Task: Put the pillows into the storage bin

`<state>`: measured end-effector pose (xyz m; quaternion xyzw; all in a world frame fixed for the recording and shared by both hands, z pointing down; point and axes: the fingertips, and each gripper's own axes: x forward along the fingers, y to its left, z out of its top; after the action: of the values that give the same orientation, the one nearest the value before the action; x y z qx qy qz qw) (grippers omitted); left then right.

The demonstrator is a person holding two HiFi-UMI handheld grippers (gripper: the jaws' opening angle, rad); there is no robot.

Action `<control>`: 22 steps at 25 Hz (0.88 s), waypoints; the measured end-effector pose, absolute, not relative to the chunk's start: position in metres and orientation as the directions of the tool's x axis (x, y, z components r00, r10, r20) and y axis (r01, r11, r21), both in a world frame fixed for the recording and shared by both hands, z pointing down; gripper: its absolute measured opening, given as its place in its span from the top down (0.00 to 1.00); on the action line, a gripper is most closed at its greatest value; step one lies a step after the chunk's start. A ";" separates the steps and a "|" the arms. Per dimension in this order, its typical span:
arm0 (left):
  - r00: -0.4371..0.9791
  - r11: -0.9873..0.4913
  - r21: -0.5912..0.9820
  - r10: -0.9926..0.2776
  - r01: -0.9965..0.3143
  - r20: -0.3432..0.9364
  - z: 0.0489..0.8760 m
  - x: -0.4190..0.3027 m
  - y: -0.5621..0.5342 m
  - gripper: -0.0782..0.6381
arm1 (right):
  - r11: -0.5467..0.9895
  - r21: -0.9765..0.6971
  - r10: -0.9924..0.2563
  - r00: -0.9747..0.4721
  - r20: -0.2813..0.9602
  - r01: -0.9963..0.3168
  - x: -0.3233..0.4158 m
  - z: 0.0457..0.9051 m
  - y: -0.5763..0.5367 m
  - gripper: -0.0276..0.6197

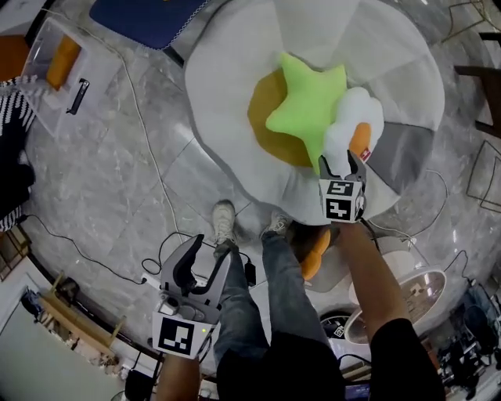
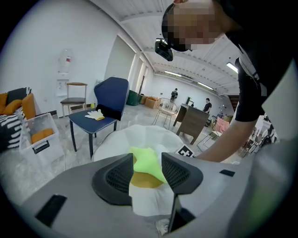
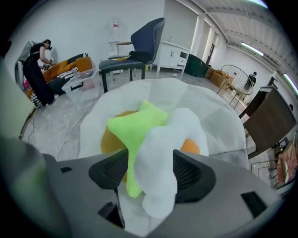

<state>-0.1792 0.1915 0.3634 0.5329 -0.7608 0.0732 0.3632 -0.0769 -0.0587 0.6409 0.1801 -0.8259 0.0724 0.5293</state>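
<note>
A green star pillow point(image 1: 307, 102) and a small white egg pillow point(image 1: 354, 117) with an orange yolk lie on a big white egg-shaped cushion point(image 1: 235, 70). My right gripper point(image 1: 342, 163) points down at the small pillow's near edge. In the right gripper view the white pillow point(image 3: 160, 153) sits between the open jaws of that gripper point(image 3: 150, 174), and the pads do not squeeze it. My left gripper point(image 1: 210, 247) hangs open and empty over the floor by the person's legs. The clear storage bin point(image 1: 47, 74) with an orange pillow inside stands at the far left.
A blue chair point(image 1: 145, 16) stands beyond the cushion. Cables point(image 1: 149, 157) trail across the marble floor. An orange cushion point(image 1: 313, 252) lies by the person's feet. Wire-frame furniture point(image 1: 485, 180) stands to the right, and clutter lines the near edge.
</note>
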 end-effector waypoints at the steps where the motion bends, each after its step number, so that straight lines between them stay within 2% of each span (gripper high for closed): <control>1: -0.172 0.429 0.277 -0.754 -0.860 0.634 0.368 -0.180 0.194 0.61 | 0.922 0.094 -0.240 -0.362 0.901 -0.376 -0.078 0.647 -0.061 0.49; 7: -0.160 0.436 0.266 -0.724 -0.860 0.671 0.386 -0.179 0.203 0.61 | 0.905 0.206 -0.328 -0.299 0.896 -0.373 -0.086 0.673 -0.071 0.41; 12: -0.134 0.426 0.278 -0.717 -0.861 0.684 0.390 -0.175 0.204 0.60 | 0.886 0.238 -0.327 -0.172 0.929 -0.399 -0.069 0.689 -0.077 0.40; 13: -0.129 0.424 0.282 -0.718 -0.861 0.684 0.390 -0.174 0.203 0.60 | 0.883 0.216 -0.308 -0.166 0.937 -0.416 -0.067 0.689 -0.077 0.42; 16: -0.110 0.405 0.294 -0.728 -0.866 0.677 0.389 -0.172 0.197 0.60 | 0.886 0.182 -0.282 -0.184 0.942 -0.427 -0.062 0.678 -0.078 0.59; 22: -0.060 0.345 0.315 -0.752 -0.884 0.657 0.380 -0.164 0.182 0.60 | 0.845 0.162 -0.324 -0.247 0.913 -0.509 -0.039 0.630 -0.092 0.69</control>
<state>-0.1644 0.1819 0.3802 0.5658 -0.7229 0.0854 0.3873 -0.0393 -0.0921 0.6302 0.2654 -0.7853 0.0836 0.5531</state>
